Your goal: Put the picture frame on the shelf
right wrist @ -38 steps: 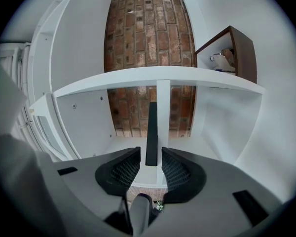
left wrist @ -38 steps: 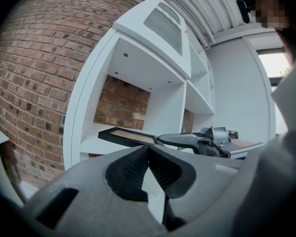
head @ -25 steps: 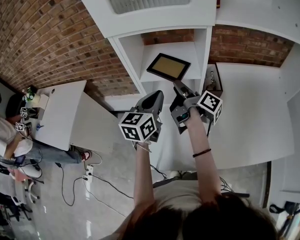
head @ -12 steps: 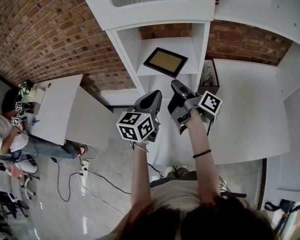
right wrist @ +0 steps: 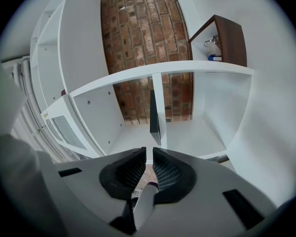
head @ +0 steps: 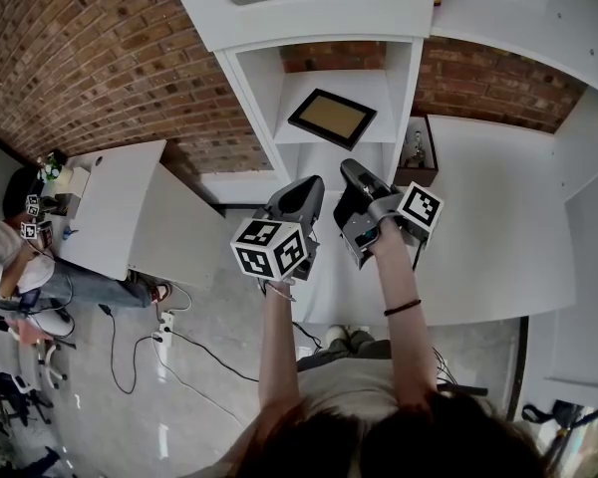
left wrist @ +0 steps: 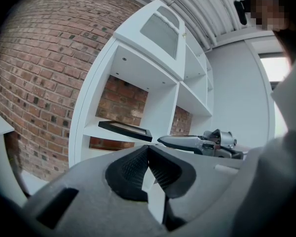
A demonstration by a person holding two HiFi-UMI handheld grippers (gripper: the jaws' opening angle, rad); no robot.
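Head view: the picture frame (head: pixel 331 118) lay flat on the shelf (head: pixel 365 86) in the open white compartment at upper centre. It was dark-edged with a tan panel and sat skewed to the shelf's front edge. Nothing touched it.

Both claws were held below the frame, side by side at centre and clear of the shelf. The left claw (head: pixel 305 189) was just left of the right claw (head: pixel 353 171).

Left gripper view: the left claw (left wrist: pixel 148 149) had its jaws closed, tips meeting, with nothing between them. The picture frame (left wrist: pixel 125 129) showed beyond it at centre left, flat on its board. The right claw (left wrist: pixel 197 143) reached in from the right of that picture.

Right gripper view: the right claw (right wrist: pixel 149 154) had just been closing. A narrow gap remained between the jaws, which gripped nothing. The picture frame (right wrist: pixel 154 117) appeared edge-on above the jaws at centre, apart from them.

A brown box (head: pixel 419 151) stood on the white worktop (head: pixel 498 217) right of the compartment, its small contents too unclear to name. A brick wall (head: pixel 80 68) filled the upper left of the head view.
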